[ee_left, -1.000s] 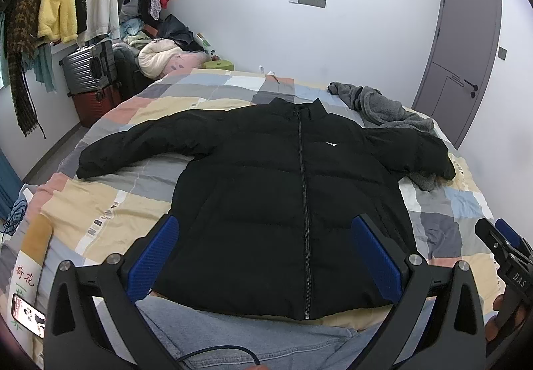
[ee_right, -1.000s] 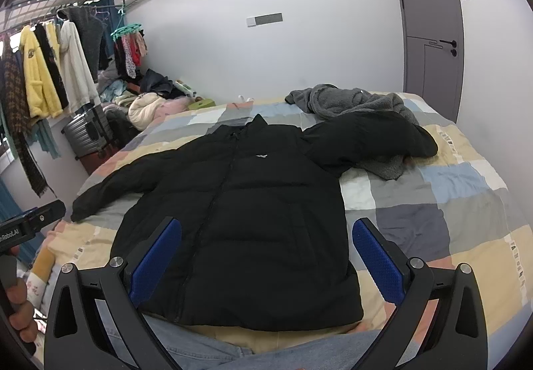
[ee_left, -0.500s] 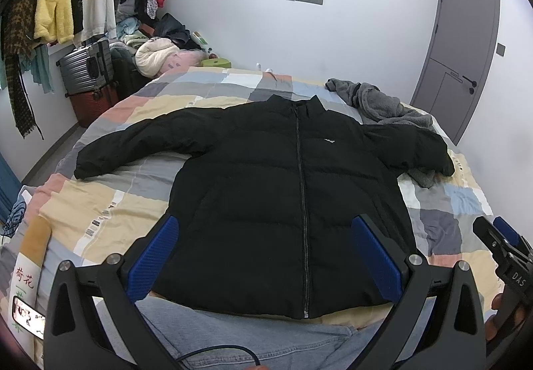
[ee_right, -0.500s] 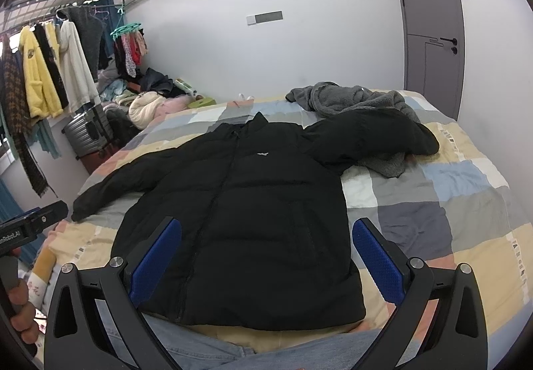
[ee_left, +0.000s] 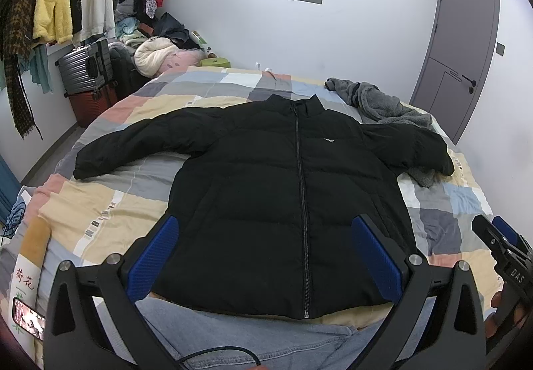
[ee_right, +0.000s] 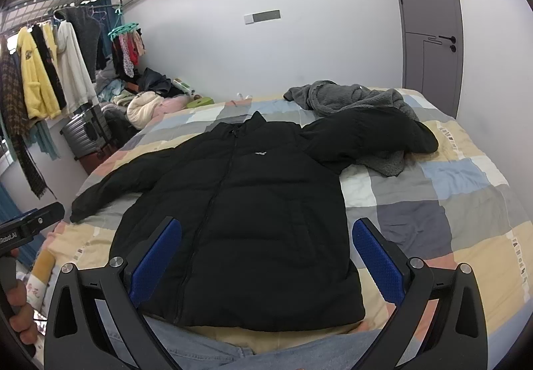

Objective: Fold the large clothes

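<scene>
Bed point(ee_left: 110, 210): we see a patchwork quilt covering it.
Black jacket point(ee_left: 266, 203): it lies flat on the bed, front up and zipped, sleeves spread; our right-side sleeve rests on the grey fleece point(ee_left: 383, 103).
Left hand-held gripper point(ee_left: 266, 253): we hold it above the hem, jaws wide apart, empty.
Right hand-held gripper point(ee_right: 266, 253): likewise spread wide, gripping nothing, over the hem.

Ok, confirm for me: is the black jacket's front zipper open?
No, the black jacket lies flat on the bed with its zipper closed up to the collar.
</scene>
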Available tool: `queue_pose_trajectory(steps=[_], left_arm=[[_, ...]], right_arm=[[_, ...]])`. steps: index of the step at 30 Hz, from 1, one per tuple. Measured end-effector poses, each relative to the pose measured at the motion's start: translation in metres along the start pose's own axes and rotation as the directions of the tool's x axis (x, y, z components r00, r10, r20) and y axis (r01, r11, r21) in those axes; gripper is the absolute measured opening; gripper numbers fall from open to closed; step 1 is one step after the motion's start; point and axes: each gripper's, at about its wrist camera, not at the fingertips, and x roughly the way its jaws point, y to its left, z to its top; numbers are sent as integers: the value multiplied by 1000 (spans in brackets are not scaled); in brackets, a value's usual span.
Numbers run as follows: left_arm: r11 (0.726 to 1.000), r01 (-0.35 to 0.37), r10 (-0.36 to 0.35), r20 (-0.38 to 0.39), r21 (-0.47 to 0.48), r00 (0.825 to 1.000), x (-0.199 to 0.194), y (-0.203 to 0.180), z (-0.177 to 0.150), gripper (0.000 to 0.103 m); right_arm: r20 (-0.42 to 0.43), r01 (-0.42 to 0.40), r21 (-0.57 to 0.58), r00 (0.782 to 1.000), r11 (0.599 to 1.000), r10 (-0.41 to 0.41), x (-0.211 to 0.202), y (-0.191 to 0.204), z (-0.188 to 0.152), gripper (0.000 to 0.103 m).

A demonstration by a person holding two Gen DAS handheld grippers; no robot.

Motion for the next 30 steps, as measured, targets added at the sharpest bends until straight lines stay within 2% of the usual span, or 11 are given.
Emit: queue_pose_trajectory(steps=[9,17,25,30], left_arm=[[1000,5,-5,-2,2,1000,2,-1,1,103],[999,33,-33,-4,33,999,20,-8,13,103],[993,86,-87,9,79,996,46,-15,39,103],[995,58,-60,32,86,998,74,-11,58,103]], right_arm=[[-2,3,4,1000,1000,-3,1,0,0,103],[-6,6,19,1000,1000,-6,14,-5,6,103],[-10,32,14,999,999,-32,43,-13,17,103],[-4,37,17,999,999,-37,61,-17,24,103]])
